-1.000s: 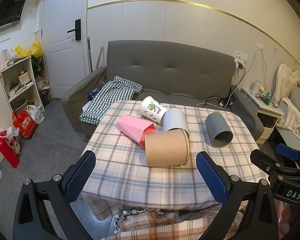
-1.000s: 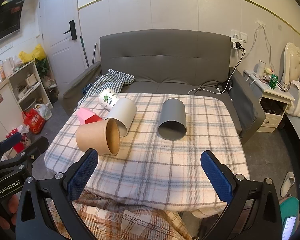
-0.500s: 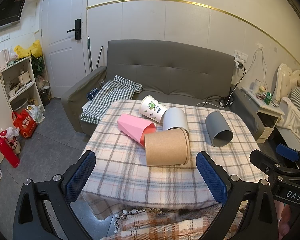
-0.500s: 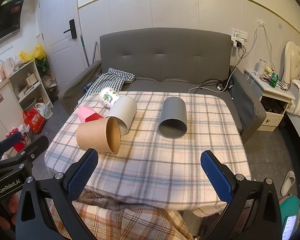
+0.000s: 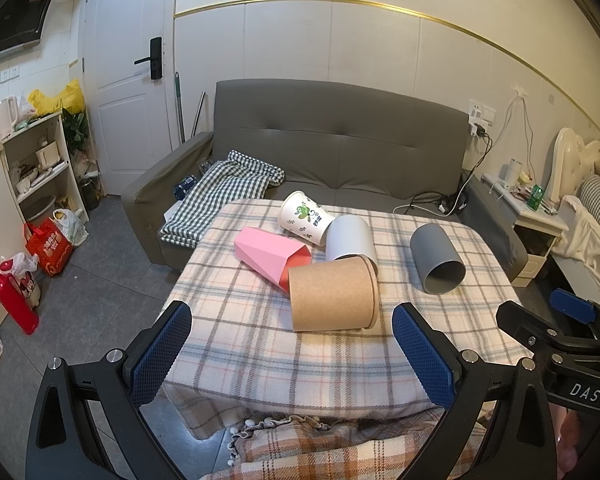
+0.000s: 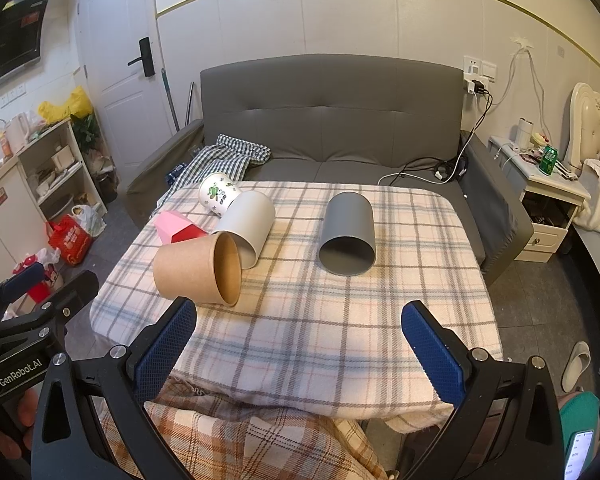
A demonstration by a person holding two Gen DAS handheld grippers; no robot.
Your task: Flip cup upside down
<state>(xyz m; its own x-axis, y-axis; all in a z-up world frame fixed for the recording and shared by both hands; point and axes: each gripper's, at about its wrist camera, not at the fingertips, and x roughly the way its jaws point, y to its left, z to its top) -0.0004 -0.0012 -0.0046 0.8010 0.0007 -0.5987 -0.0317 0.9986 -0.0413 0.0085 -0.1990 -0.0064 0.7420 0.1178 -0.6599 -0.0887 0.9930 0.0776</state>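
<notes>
We hold left gripper [image 5: 291, 350] & right gripper [image 6: 299, 342] wide open, empty, near table [image 6: 340, 320] edge. Five cups lie sideways: brown cup [image 6: 198, 270] nearest, grey cup [image 6: 348, 235] right.

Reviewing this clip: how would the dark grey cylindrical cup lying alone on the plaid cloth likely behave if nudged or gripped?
The dark grey cylindrical cup lies on its side, so it would probably roll sideways. Empty inside, it looks light. Its smooth straight wall may slip between pads.
</notes>
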